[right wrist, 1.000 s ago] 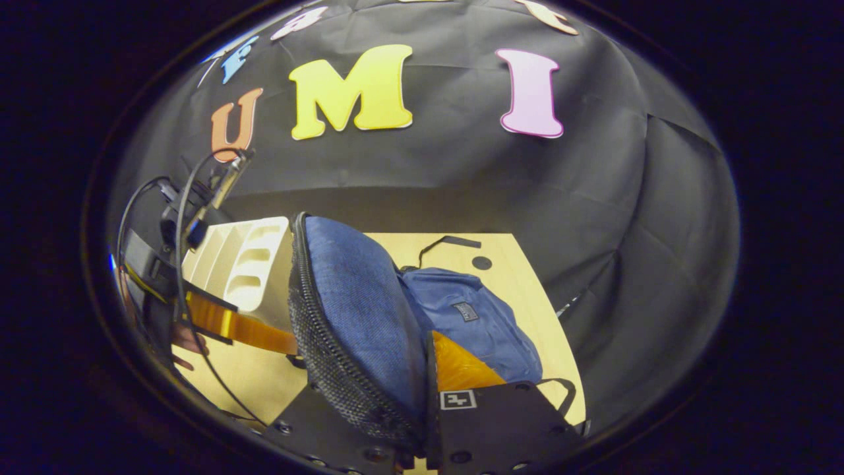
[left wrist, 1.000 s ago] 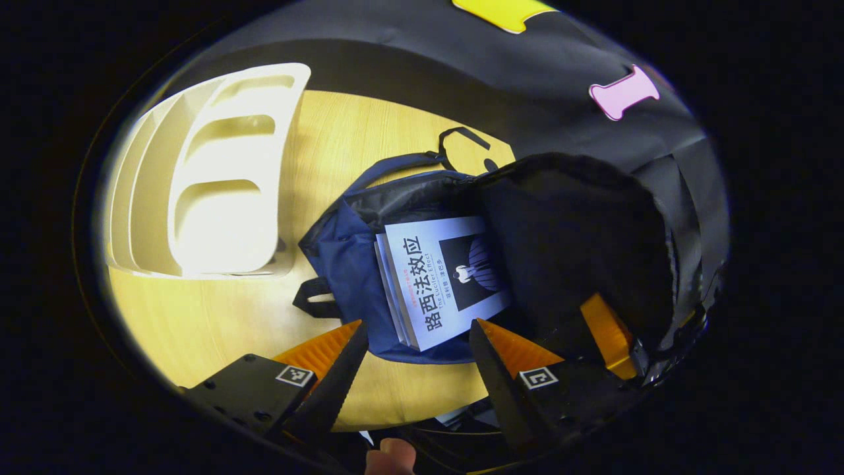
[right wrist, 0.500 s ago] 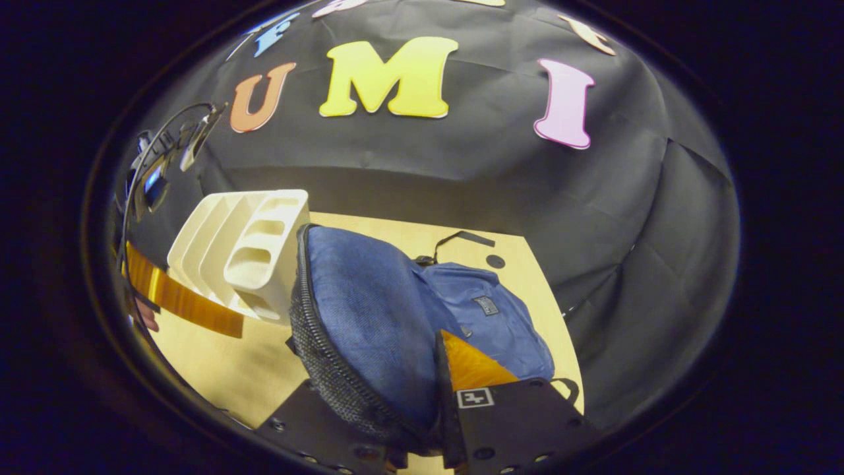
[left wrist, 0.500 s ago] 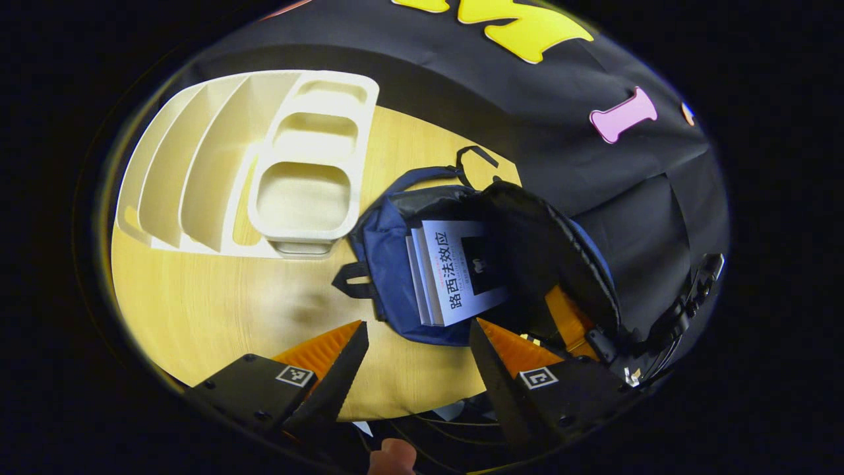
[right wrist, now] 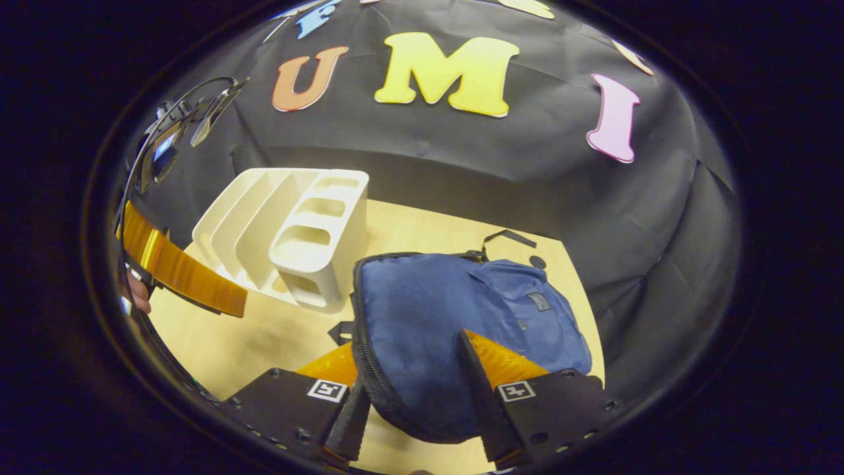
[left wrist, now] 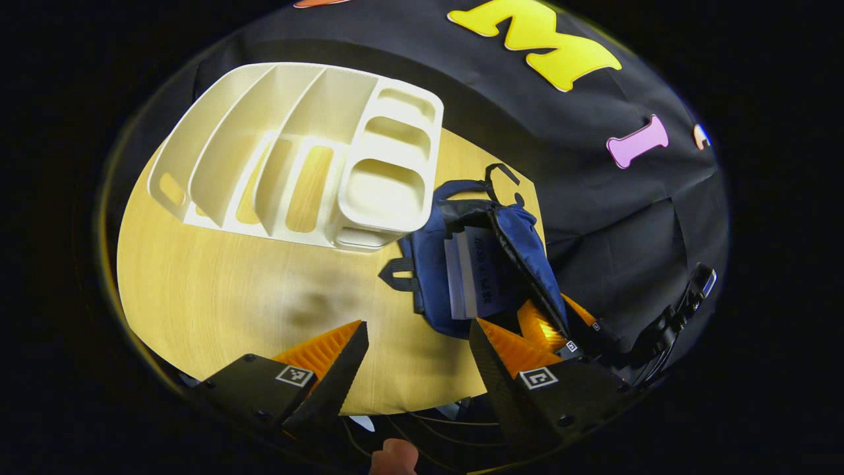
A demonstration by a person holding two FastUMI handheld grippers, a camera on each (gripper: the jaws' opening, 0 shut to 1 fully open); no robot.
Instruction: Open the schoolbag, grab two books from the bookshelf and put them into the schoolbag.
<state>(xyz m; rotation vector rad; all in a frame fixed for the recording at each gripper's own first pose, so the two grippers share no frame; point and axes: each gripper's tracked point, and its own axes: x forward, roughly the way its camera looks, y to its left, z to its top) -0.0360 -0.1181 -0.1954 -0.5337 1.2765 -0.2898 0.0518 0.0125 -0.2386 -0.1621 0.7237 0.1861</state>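
The blue schoolbag lies on the wooden table with two books inside its opening. Its flap hangs low over them. My left gripper is open and empty, held back above the table's near edge. My right gripper is open, and the flap lies loose between its spread fingers. In the left gripper view the right gripper sits at the flap's near end. The left gripper's orange finger shows at the far left of the right gripper view.
The white bookshelf stands on the table left of the bag with its slots bare, also seen as the white bookshelf. A hand holds the left gripper. The black cloth wall rises behind the table.
My left gripper has drawn back and up from the bag. My right gripper's fingers have spread apart, and the flap has dropped from upright to nearly flat over the books.
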